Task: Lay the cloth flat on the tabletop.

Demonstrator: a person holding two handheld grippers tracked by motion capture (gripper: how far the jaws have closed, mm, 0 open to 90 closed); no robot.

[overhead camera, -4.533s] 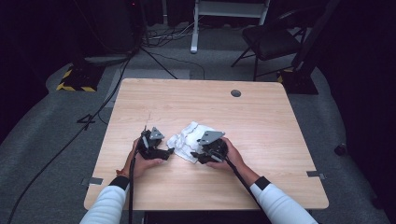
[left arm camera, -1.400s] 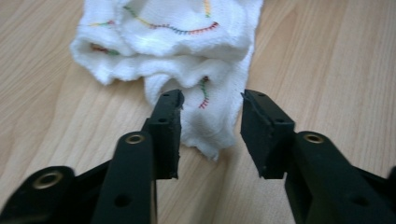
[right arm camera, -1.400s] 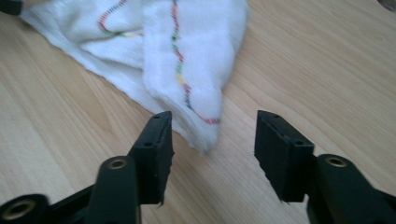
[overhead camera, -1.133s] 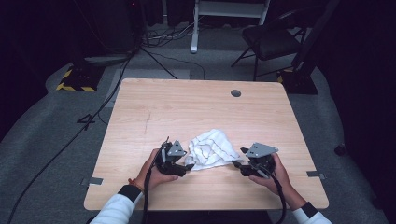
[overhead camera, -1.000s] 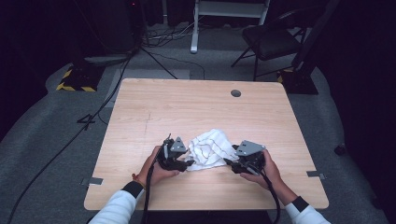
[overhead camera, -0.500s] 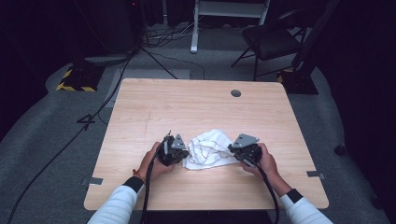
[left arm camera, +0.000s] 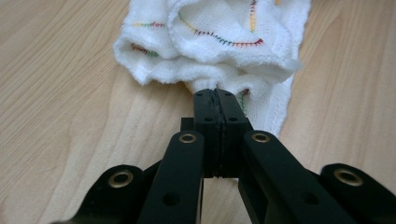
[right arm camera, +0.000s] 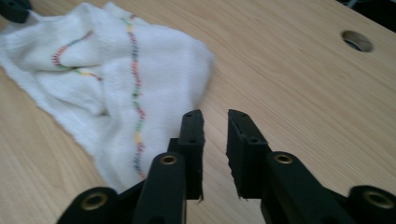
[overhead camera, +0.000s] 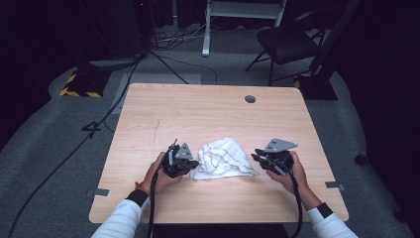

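Observation:
A crumpled white cloth (overhead camera: 223, 157) with coloured stitching lies on the near middle of the wooden table (overhead camera: 198, 109). My left gripper (overhead camera: 194, 167) is at the cloth's left edge. In the left gripper view its jaws are shut (left arm camera: 215, 95) and pinch a fold of the cloth (left arm camera: 210, 46). My right gripper (overhead camera: 255, 157) is just off the cloth's right edge. Its jaws have just been opening and stand apart (right arm camera: 215, 116) with nothing between them. The cloth (right arm camera: 93, 84) lies to the left of them.
A round cable hole (overhead camera: 250, 99) sits at the table's far right. Beyond the table are a dark chair (overhead camera: 292, 39), a white frame (overhead camera: 242, 10) and cables on the floor (overhead camera: 99, 124). Bare wood surrounds the cloth.
The right gripper came in to the cloth's right edge and shut there. It has since let go, parted its jaws and drawn back to the right. The left gripper shut on the cloth and stayed.

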